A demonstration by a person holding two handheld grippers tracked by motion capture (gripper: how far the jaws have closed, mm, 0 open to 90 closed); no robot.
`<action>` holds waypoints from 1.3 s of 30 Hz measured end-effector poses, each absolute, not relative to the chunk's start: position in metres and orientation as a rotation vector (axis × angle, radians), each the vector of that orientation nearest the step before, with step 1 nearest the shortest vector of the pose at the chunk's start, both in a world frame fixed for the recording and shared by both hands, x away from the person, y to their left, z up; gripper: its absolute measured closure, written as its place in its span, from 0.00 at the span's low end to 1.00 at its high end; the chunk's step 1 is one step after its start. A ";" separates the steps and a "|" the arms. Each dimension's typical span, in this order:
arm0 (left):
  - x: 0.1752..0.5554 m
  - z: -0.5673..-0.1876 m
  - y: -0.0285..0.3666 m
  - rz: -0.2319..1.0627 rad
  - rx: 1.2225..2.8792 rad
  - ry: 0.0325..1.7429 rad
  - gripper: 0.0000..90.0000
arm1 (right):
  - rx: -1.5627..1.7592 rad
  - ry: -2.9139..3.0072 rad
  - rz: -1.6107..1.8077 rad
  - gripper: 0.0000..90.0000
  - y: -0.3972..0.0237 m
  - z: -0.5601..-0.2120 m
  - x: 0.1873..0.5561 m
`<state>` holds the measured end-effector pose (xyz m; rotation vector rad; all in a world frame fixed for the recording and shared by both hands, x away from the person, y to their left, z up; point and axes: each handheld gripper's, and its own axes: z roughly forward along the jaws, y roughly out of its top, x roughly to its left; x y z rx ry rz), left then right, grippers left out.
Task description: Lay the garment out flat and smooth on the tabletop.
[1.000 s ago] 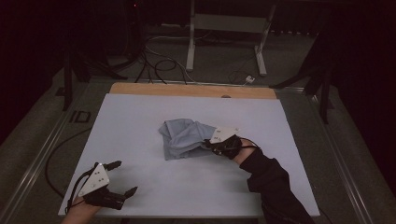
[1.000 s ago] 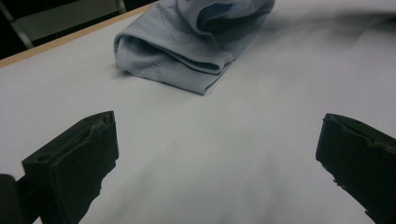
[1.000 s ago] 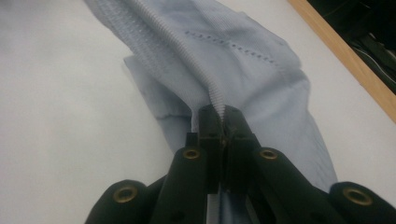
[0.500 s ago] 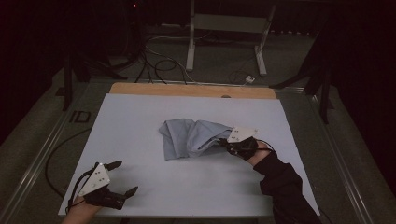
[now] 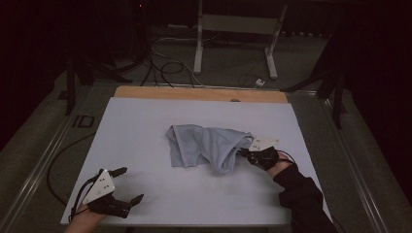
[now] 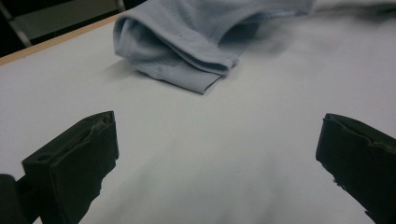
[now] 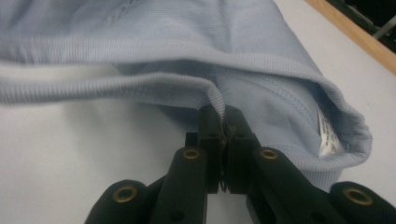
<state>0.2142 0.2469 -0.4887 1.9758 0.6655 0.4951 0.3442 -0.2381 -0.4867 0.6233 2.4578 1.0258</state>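
Note:
A crumpled light blue garment [image 5: 204,145] lies near the middle of the white table [image 5: 145,121]. My right gripper [image 5: 244,153] is at its right end, shut on the ribbed hem of the garment [image 7: 219,100], which is stretched toward it. A white label [image 7: 327,137] shows inside the fabric's opening. My left gripper [image 5: 125,184] rests near the front left corner of the table, open, with nothing between its jaws. In the left gripper view the garment [image 6: 201,42] lies well ahead of the spread jaws.
A wooden strip [image 5: 199,93] runs along the table's far edge. Beyond it on the dark floor are cables [image 5: 165,68] and a metal stand [image 5: 233,29]. Bare white table surface surrounds the garment on all sides.
My right gripper has moved to the right while gripping the garment's edge, pulling the fabric out wider. The left gripper has stayed where it was.

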 end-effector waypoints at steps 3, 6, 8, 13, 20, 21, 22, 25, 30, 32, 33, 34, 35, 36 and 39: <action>0.214 -0.489 0.247 0.495 1.977 0.662 0.00 | 0.628 2.471 1.010 0.98 -0.245 -0.493 0.343; 0.214 -0.489 0.247 0.493 1.979 0.663 0.00 | 0.632 2.494 0.992 0.98 -0.251 -0.499 0.341; 0.214 -0.489 0.246 0.494 1.981 0.662 0.00 | 0.632 2.518 0.979 0.97 -0.254 -0.505 0.340; 0.214 -0.490 0.244 0.487 1.989 0.658 0.00 | 0.639 2.557 0.974 0.97 -0.259 -0.515 0.336; 0.215 -0.488 0.241 0.469 1.980 0.648 0.00 | 0.652 2.583 0.992 0.90 -0.260 -0.520 0.336; 0.216 -0.487 0.240 0.469 1.981 0.642 0.00 | 0.639 2.585 0.979 0.88 -0.260 -0.520 0.336; 0.216 -0.486 0.239 0.464 1.978 0.641 0.00 | 0.624 2.584 0.974 0.85 -0.260 -0.519 0.336; 0.218 -0.482 0.233 0.434 1.966 0.627 0.00 | 0.632 2.585 0.958 0.79 -0.260 -0.517 0.336; 0.221 -0.477 0.219 0.397 1.982 0.576 0.00 | 0.677 2.556 0.965 0.62 -0.265 -0.505 0.330; 0.222 -0.474 0.212 0.384 1.988 0.548 0.00 | 0.689 2.536 0.972 0.54 -0.269 -0.499 0.327; 0.223 -0.473 0.209 0.378 1.996 0.541 0.00 | 0.691 2.527 0.973 0.51 -0.271 -0.495 0.324; 0.224 -0.472 0.206 0.373 2.002 0.532 0.00 | 0.699 2.511 0.984 0.49 -0.273 -0.491 0.321; 0.225 -0.471 0.203 0.370 2.002 0.519 0.00 | 0.705 2.499 1.003 0.46 -0.276 -0.486 0.318; 0.226 -0.470 0.200 0.371 2.001 0.515 0.00 | 0.708 2.485 1.017 0.43 -0.278 -0.482 0.316; 0.231 -0.467 0.192 0.413 1.999 0.498 0.00 | 0.721 2.437 1.109 0.33 -0.284 -0.464 0.306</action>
